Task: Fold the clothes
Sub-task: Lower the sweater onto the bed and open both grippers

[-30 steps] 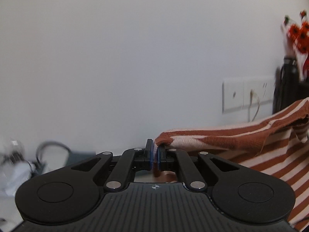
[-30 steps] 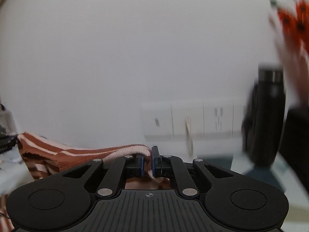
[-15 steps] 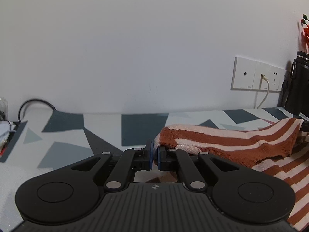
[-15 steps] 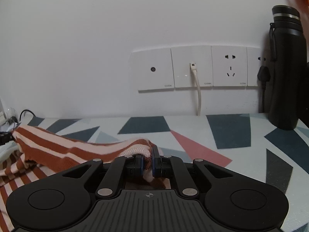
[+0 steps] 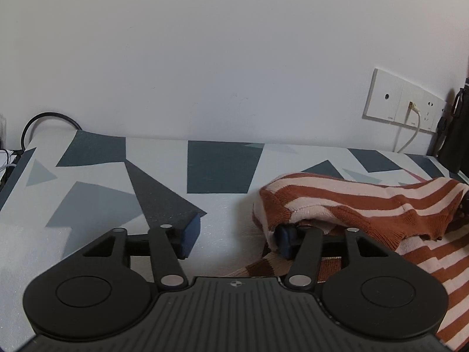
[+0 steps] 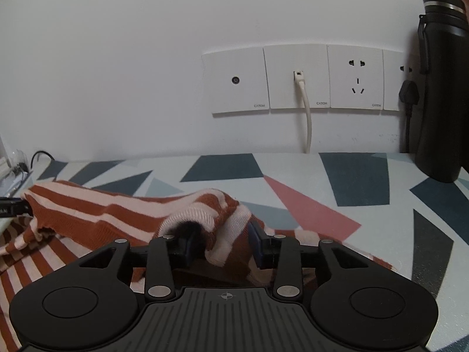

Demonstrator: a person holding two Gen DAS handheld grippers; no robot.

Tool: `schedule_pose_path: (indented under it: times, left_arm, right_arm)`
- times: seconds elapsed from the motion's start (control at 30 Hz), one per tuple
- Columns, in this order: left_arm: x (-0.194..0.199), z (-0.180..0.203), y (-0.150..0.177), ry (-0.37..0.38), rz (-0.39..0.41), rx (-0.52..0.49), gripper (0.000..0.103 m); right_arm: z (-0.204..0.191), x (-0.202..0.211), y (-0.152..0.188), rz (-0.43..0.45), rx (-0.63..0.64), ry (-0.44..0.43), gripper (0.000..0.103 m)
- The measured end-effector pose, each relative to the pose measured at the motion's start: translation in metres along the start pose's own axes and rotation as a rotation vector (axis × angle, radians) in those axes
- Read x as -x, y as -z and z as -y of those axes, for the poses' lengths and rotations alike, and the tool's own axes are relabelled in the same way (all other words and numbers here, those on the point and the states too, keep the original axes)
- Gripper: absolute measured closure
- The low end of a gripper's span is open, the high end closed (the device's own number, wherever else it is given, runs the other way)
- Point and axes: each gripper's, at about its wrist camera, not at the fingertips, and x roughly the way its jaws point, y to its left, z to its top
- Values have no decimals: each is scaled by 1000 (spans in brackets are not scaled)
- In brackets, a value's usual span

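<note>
I am looking along the left tool (image 5: 237,231), whose jaws have just been opening; they are standing wide apart now, and the striped sweater (image 5: 366,205) is draping over its right-hand finger only, nothing pinched. The right tool (image 6: 222,242) has likewise just been opening: a fold of the sweater (image 6: 123,214) is hanging loose between its pads, released, not pressed as far as I can see. The garment is lying on the patterned surface (image 5: 219,164), stretching from the left tool's right side across to the right tool's left side, its folded edge bunching just ahead of both.

I am judging it to be a soft, light knit: floppy, stretchy, likely to sag and snag on the finger tips rather than slip. I am thinking the ribbed edge or the corners are the best places to take hold, since the thicker hem gives the pads something to bite.

A black bottle (image 6: 439,88) is standing upright, well off to the right tool's right, against the wall; it is closed, and I cannot tell its contents.
</note>
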Motion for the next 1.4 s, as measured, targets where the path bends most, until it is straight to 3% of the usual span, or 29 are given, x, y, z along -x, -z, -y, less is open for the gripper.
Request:
schedule_pose_path:
  times: [0.07, 0.2, 0.3, 0.6, 1.4]
  left_arm:
    - [-1, -1, 0, -5, -10, 2, 38]
    - [-4, -3, 0, -13, -29, 9, 26]
    - [-7, -4, 0, -16, -48, 18, 16]
    - [-11, -8, -1, -34, -79, 43, 1]
    - [-13, -3, -1, -66, -92, 27, 1]
  right_arm:
    - [-1, -1, 0, -14, 6, 4, 53]
    - [0, -3, 1, -35, 8, 3, 46]
    - [-4, -5, 1, -49, 28, 3, 34]
    - [-7, -5, 1, -62, 49, 16, 3]
    - [-32, -15, 6, -124, 213, 86, 1]
